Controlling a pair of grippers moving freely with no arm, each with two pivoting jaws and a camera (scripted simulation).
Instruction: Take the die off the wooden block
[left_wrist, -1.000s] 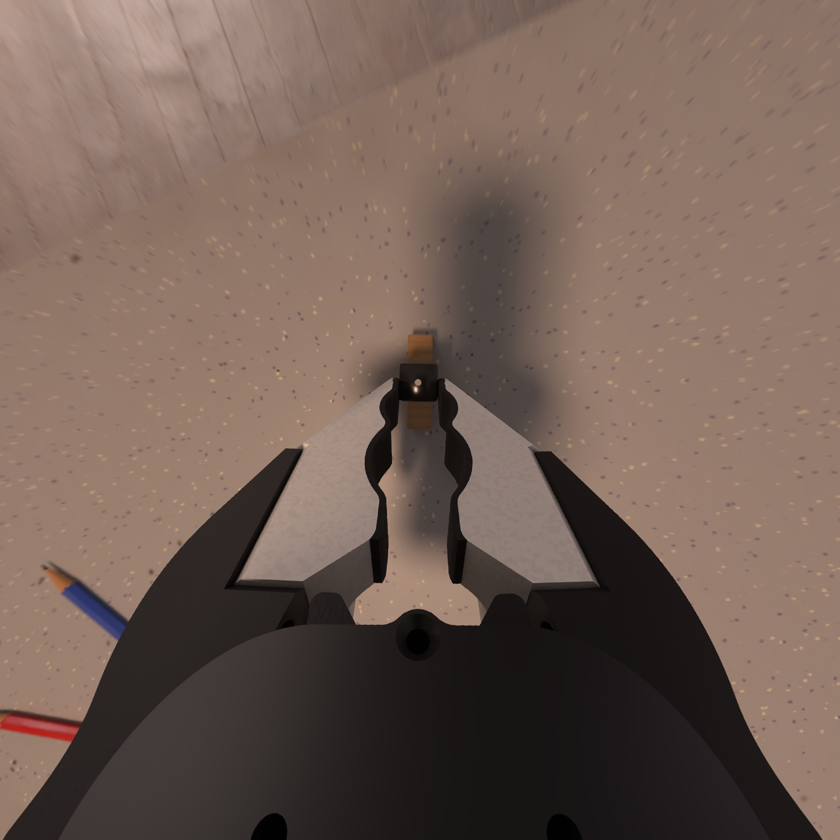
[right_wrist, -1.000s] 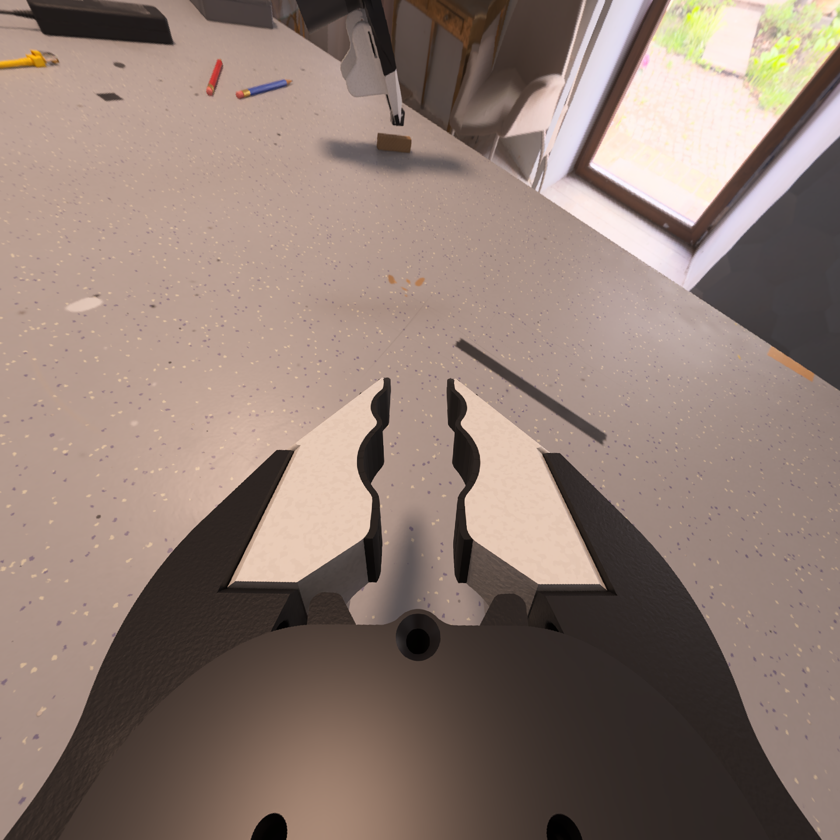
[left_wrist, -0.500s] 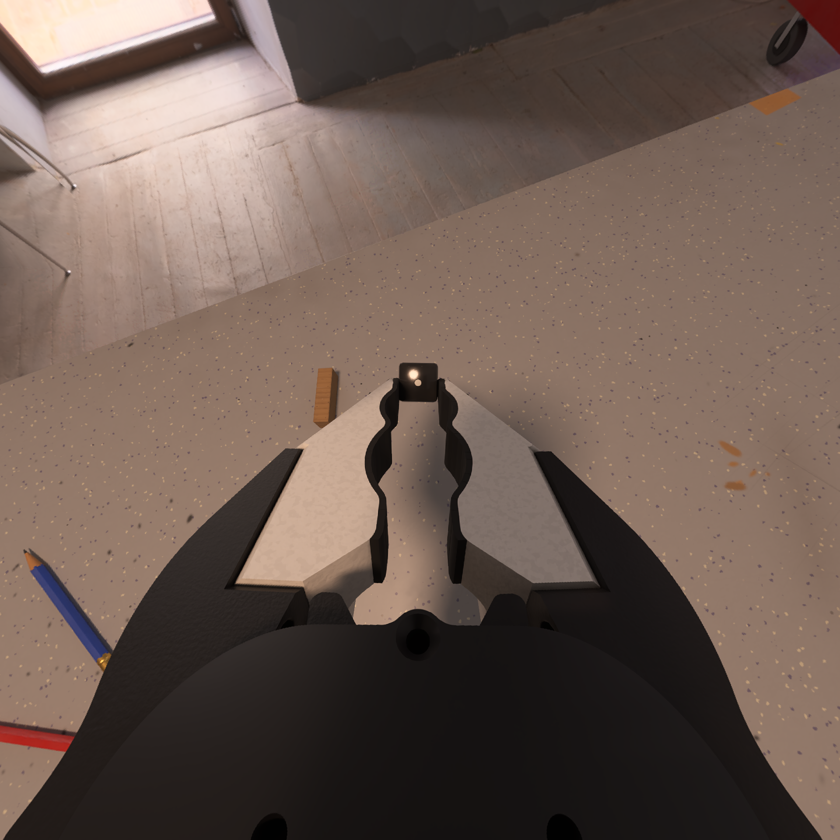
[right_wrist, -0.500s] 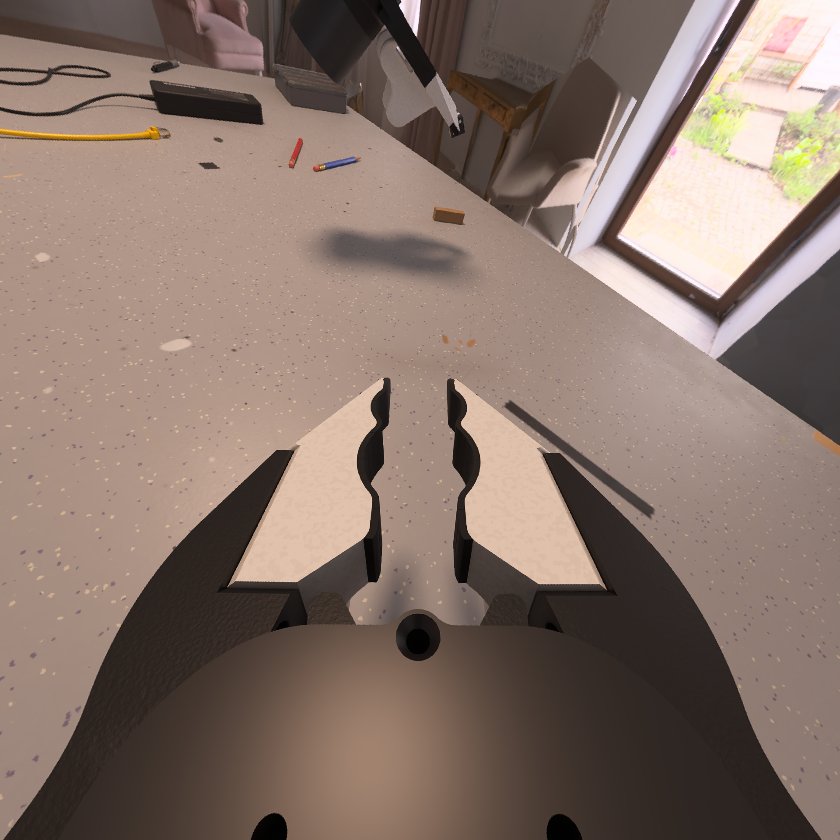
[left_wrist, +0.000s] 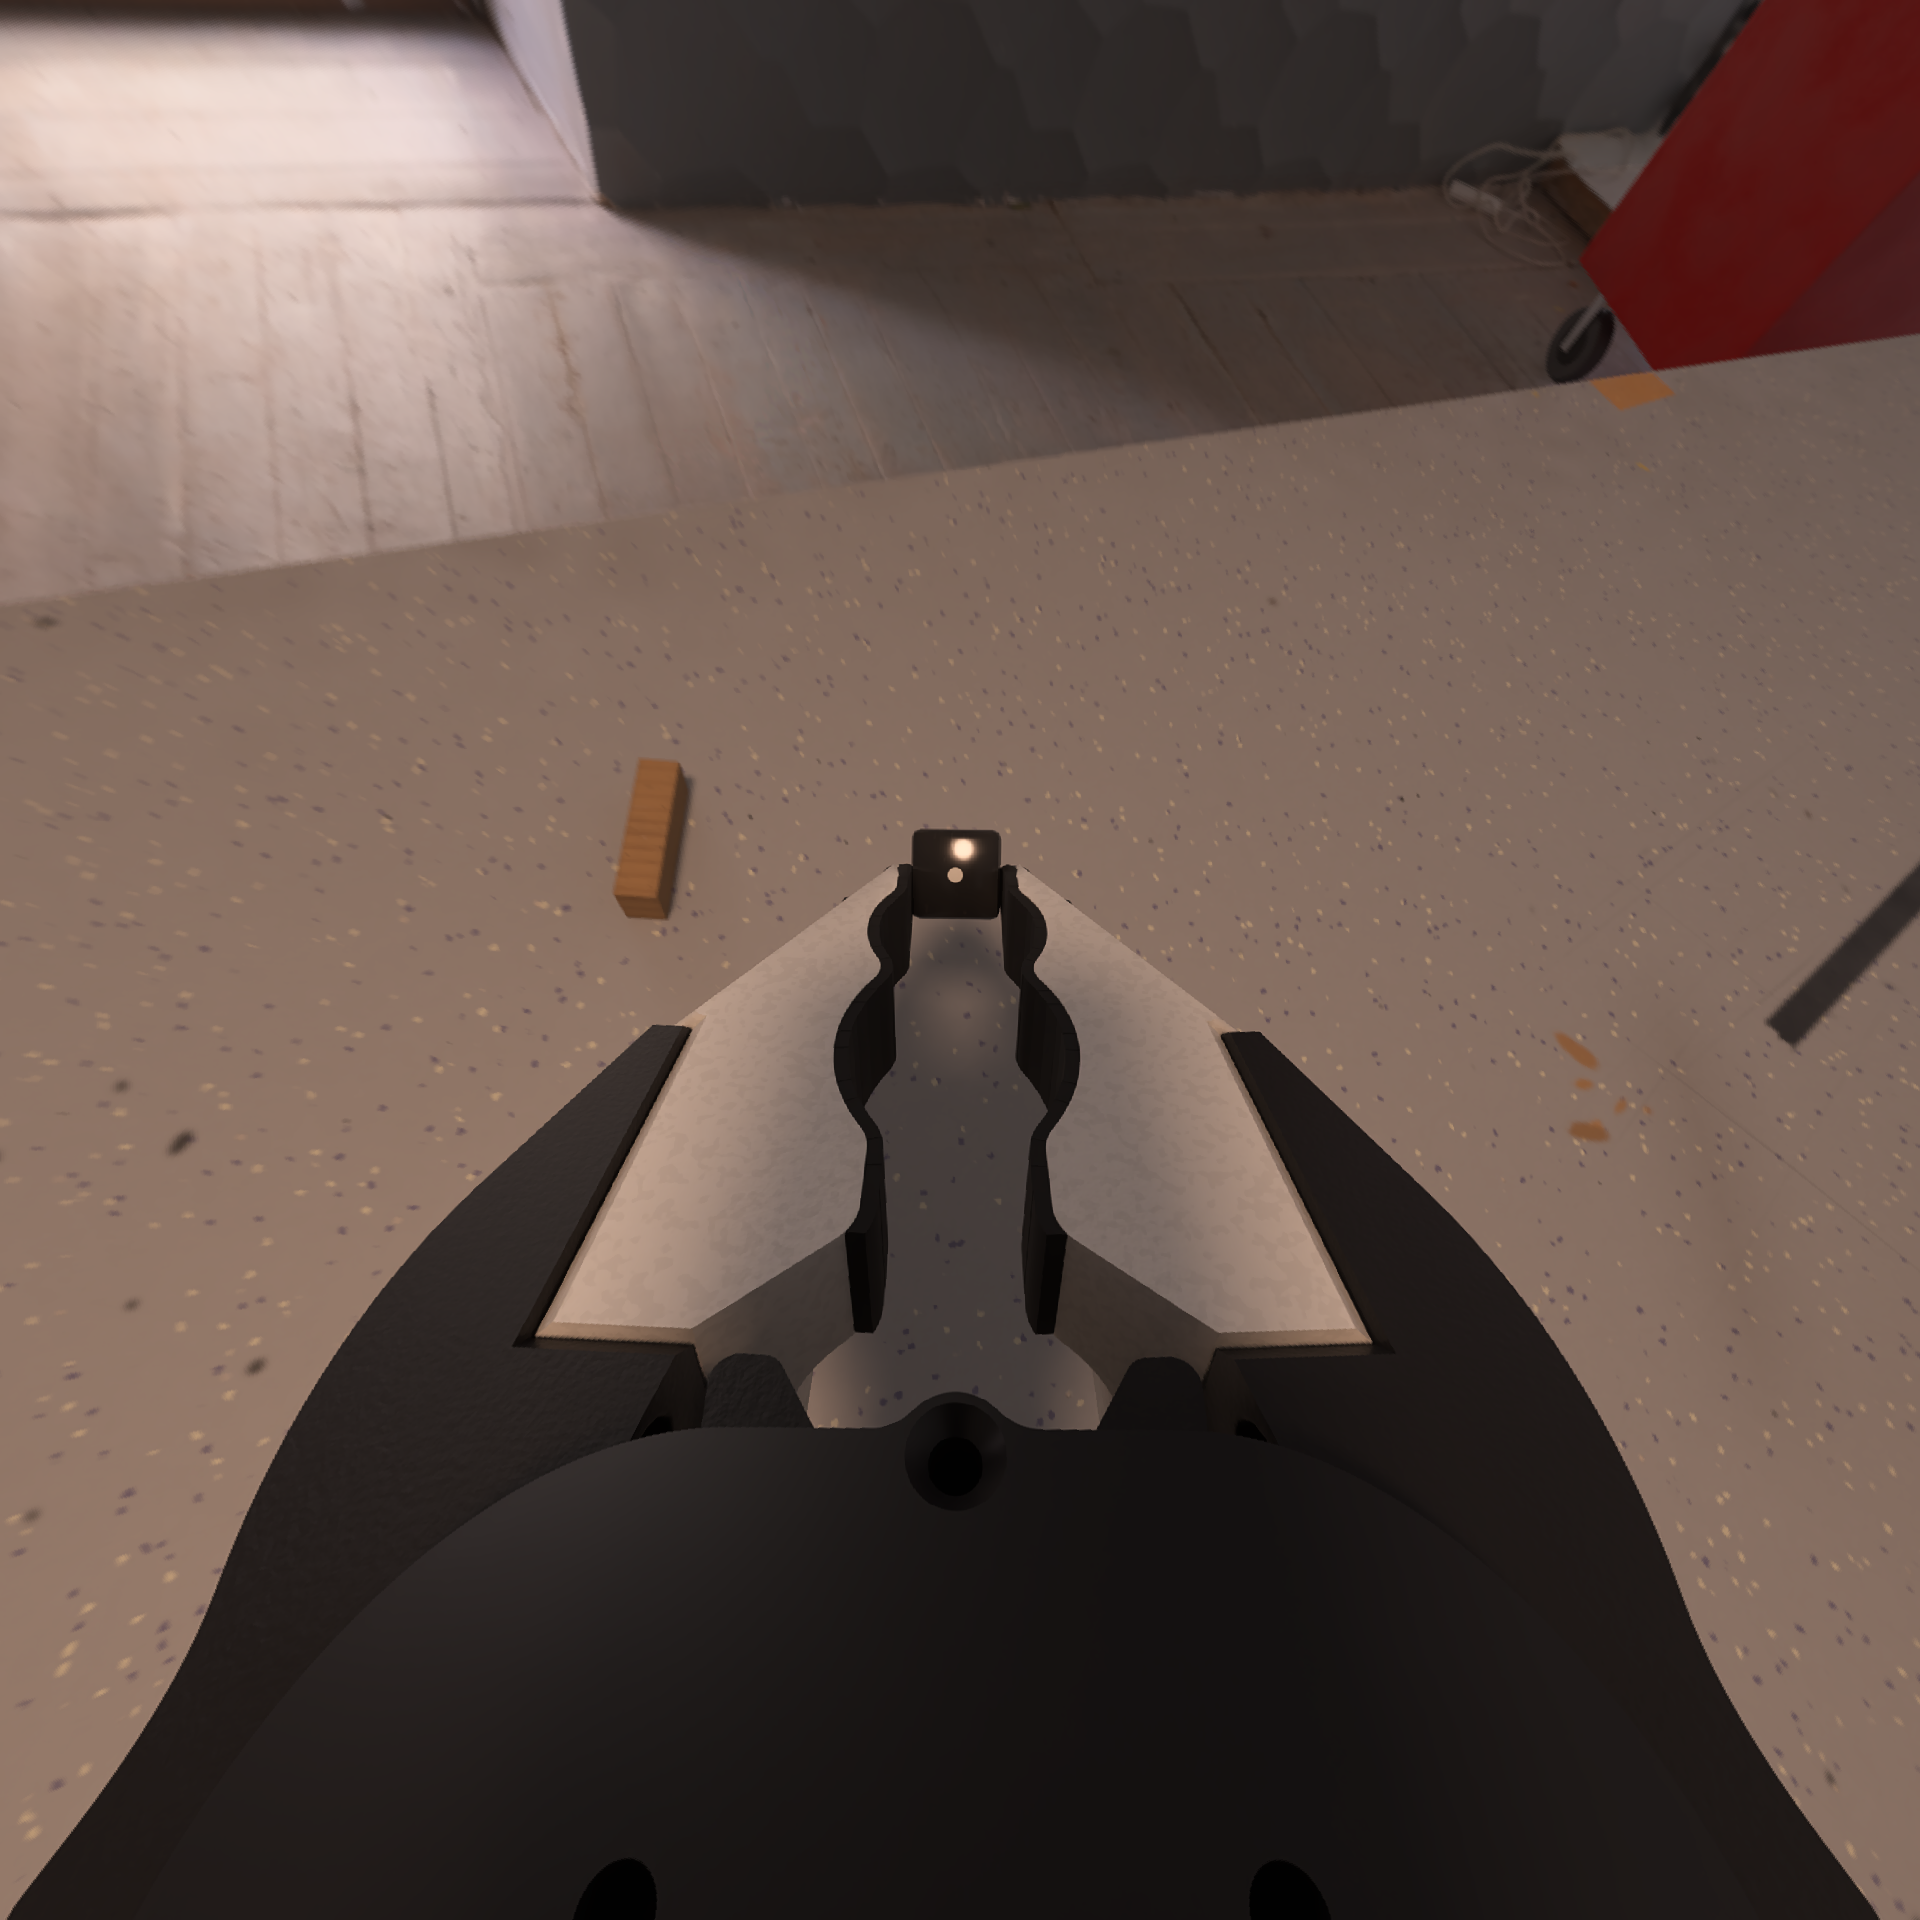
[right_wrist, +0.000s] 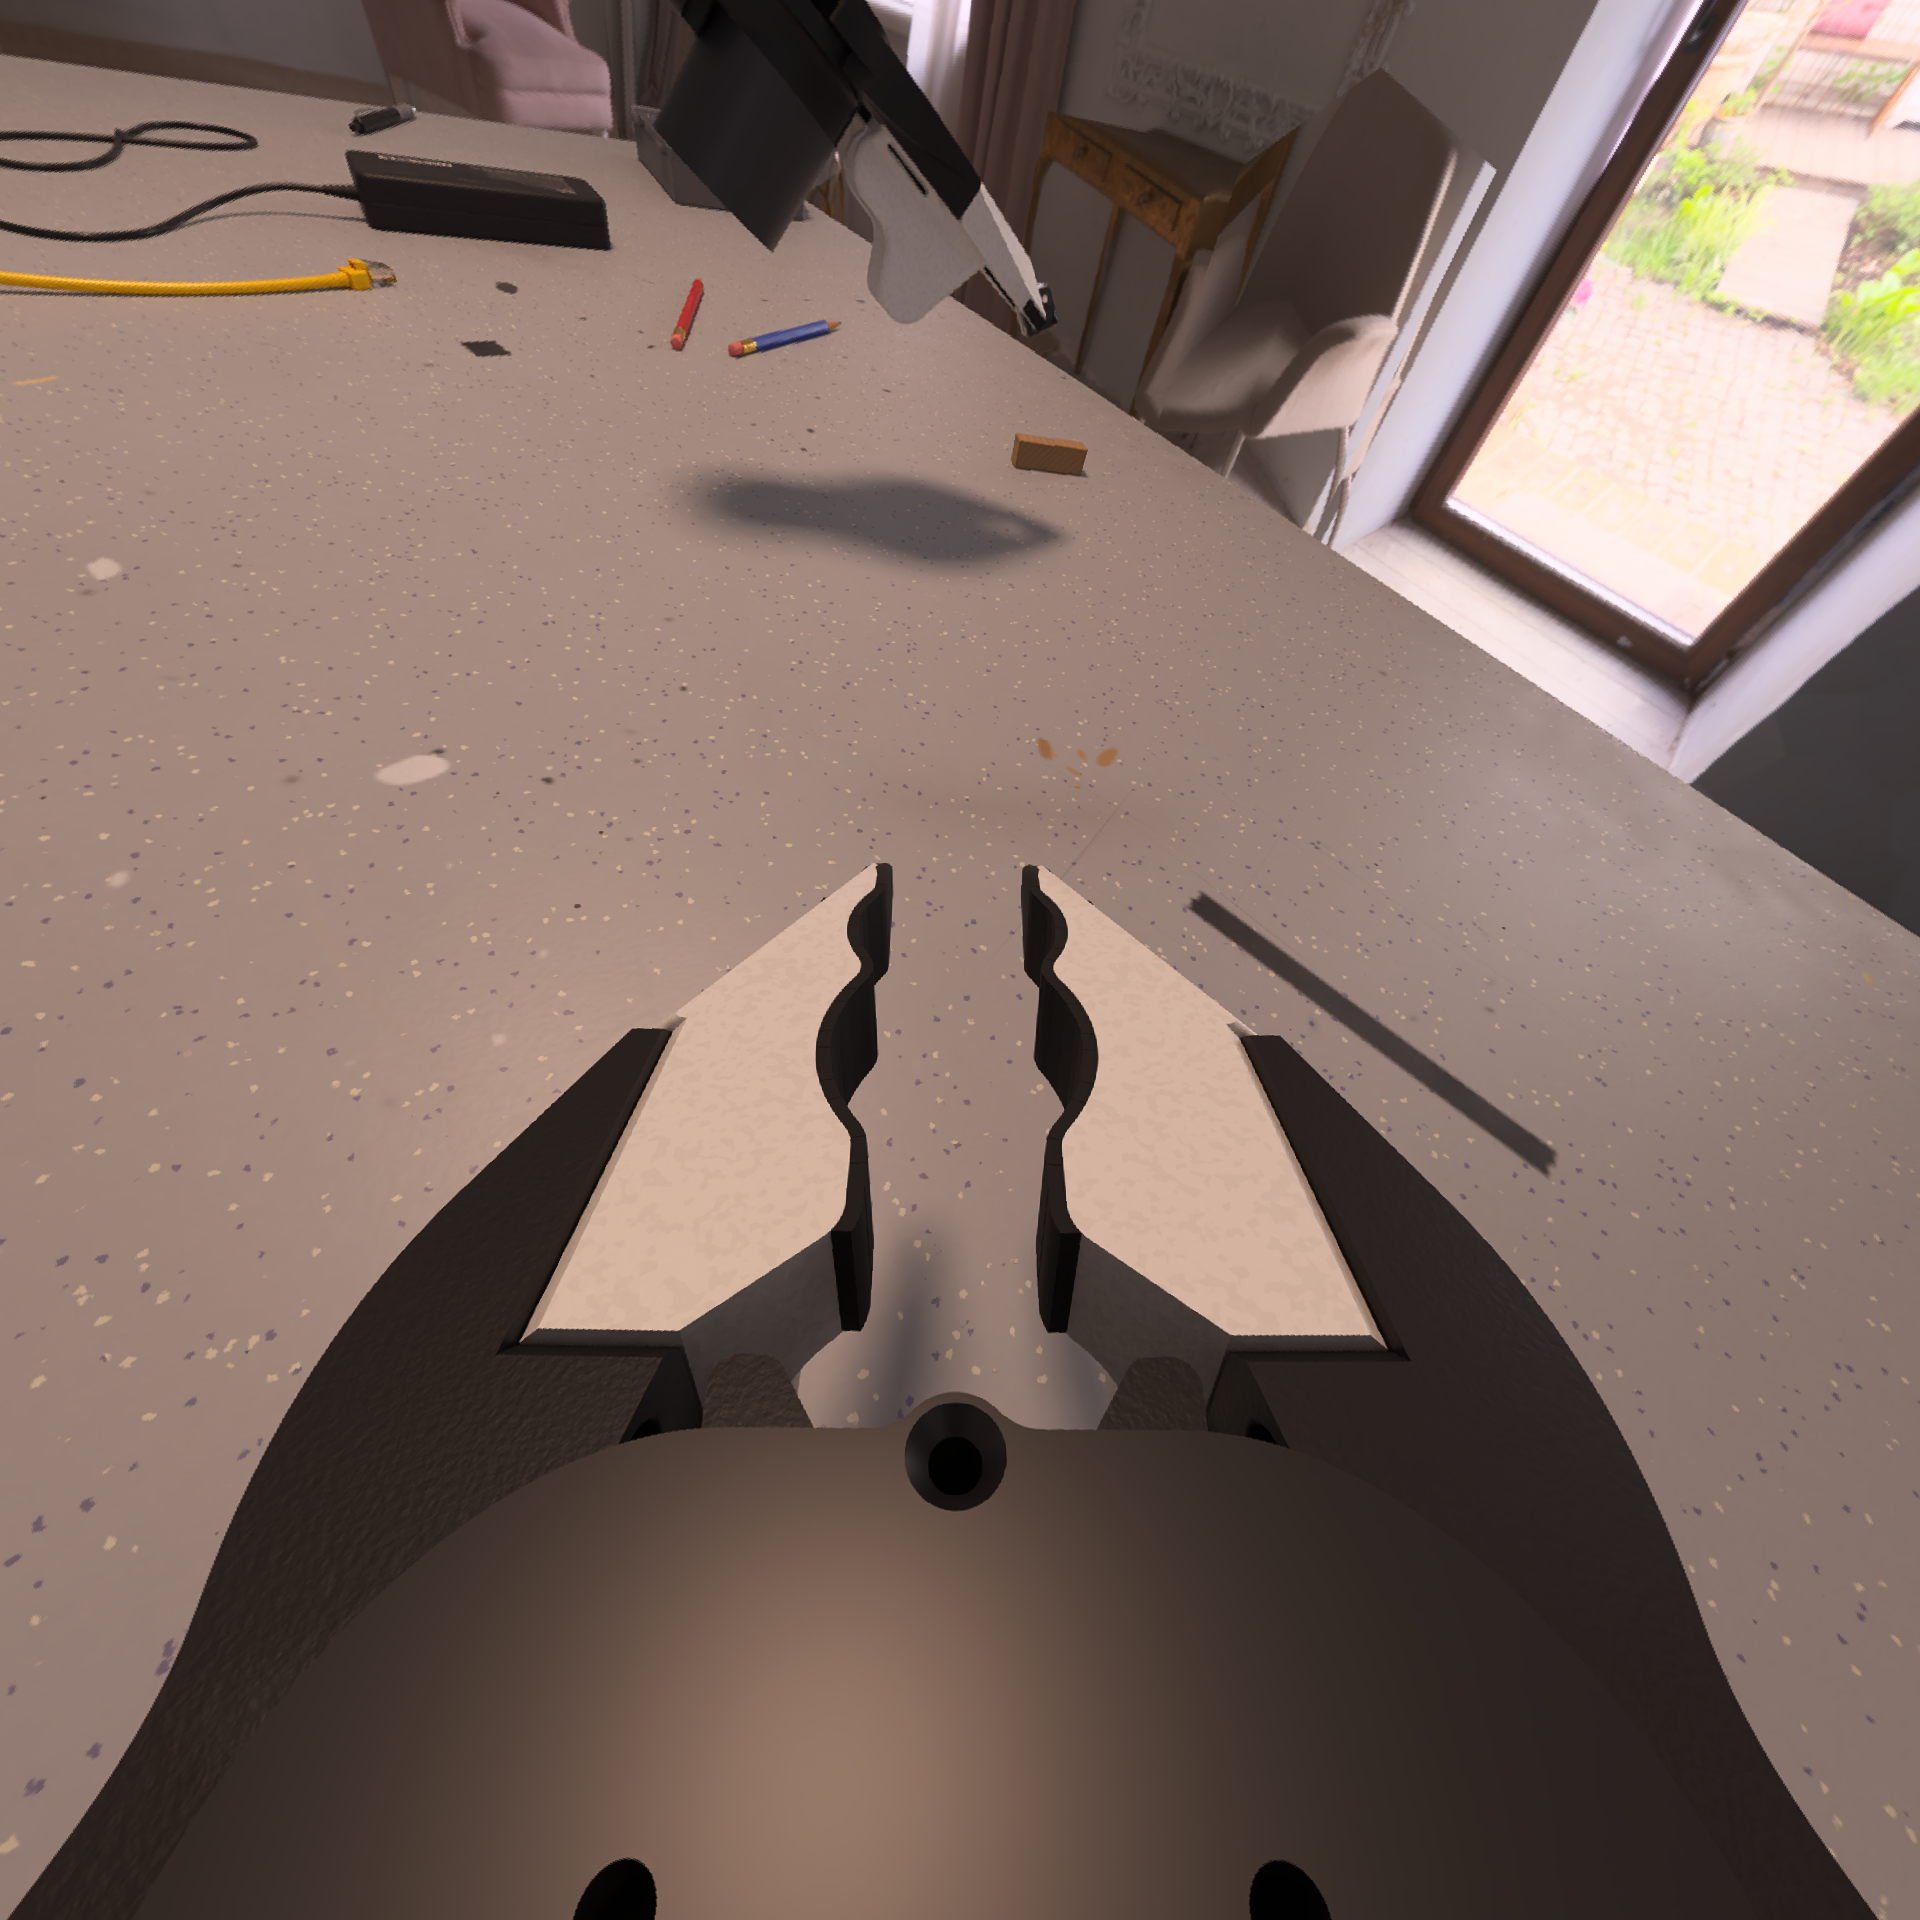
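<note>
My left gripper is shut on a small black die with pale pips, held between its fingertips high above the table. The wooden block lies bare on the speckled table, below and to the left of the die. In the right wrist view the block lies near the table's far edge, and my left gripper hangs in the air above it with the die at its tip. My right gripper is open and empty, low over the table, far from the block.
A red pencil and a blue pencil lie beyond the block. A black power brick with cable and a yellow cable lie at the far left. A dark strip lies right of my right gripper. The table edge drops to a wooden floor.
My left gripper has lifted the die off the wooden block and risen well above the table, moving right of the block. My right gripper has tilted its view slightly but stays open.
</note>
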